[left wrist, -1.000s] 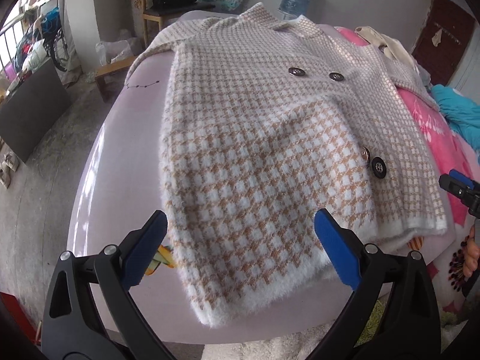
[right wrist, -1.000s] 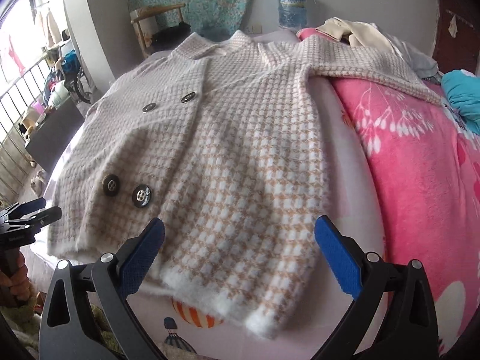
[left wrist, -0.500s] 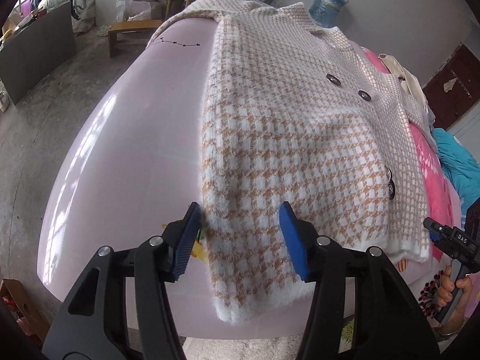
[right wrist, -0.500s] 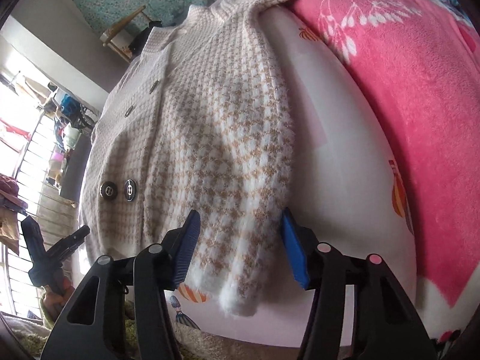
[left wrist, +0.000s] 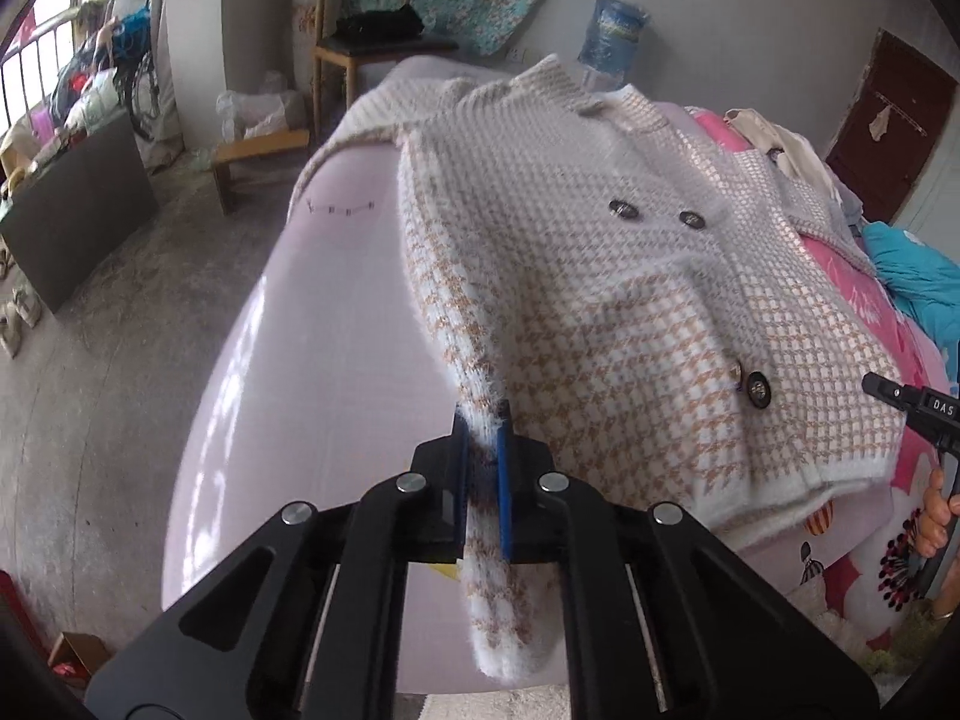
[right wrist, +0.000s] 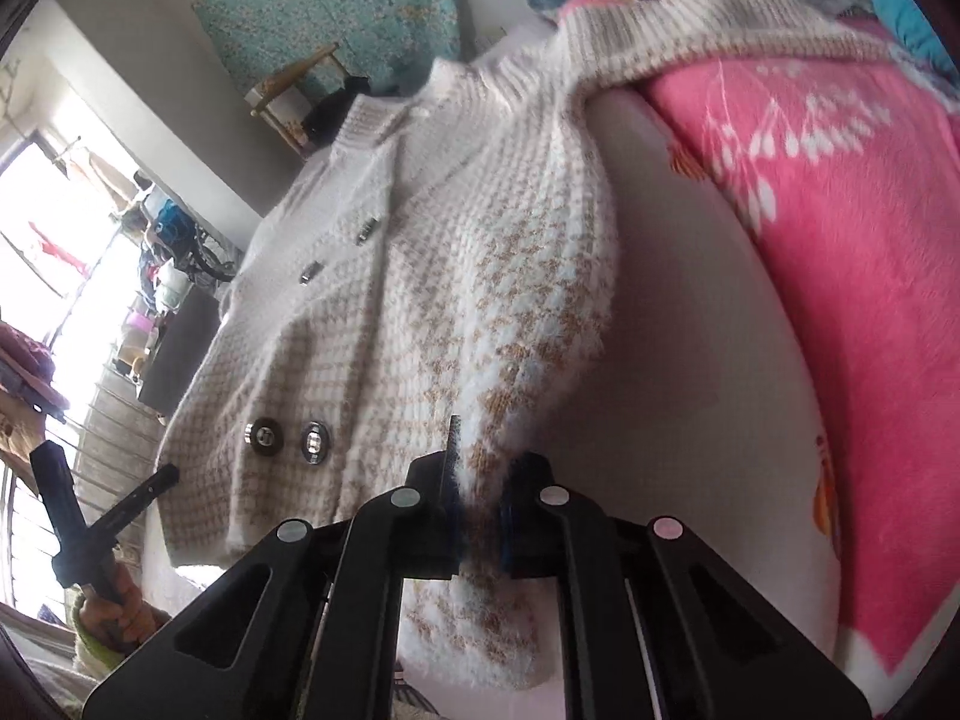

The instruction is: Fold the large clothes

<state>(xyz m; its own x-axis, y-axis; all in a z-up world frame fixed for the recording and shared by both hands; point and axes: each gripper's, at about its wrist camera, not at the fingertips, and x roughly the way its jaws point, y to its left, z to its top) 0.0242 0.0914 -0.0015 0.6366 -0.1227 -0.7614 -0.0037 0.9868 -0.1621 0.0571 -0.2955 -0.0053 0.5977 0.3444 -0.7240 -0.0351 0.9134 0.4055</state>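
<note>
Both grippers, left (left wrist: 481, 420) and right (right wrist: 483, 468), pinching fuzzy beige-and-white houndstooth cardigan (left wrist: 600, 276) hem corners at bed edge; thick fluffy knit could slip out when lifted.

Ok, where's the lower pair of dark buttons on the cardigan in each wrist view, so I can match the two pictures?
Left wrist: buttons at right of centre, near the hem, right of the left claw.
Right wrist: buttons at lower left, left of the right claw.
Shared landmark: the wooden chair by the far wall, upper left in both.
</note>
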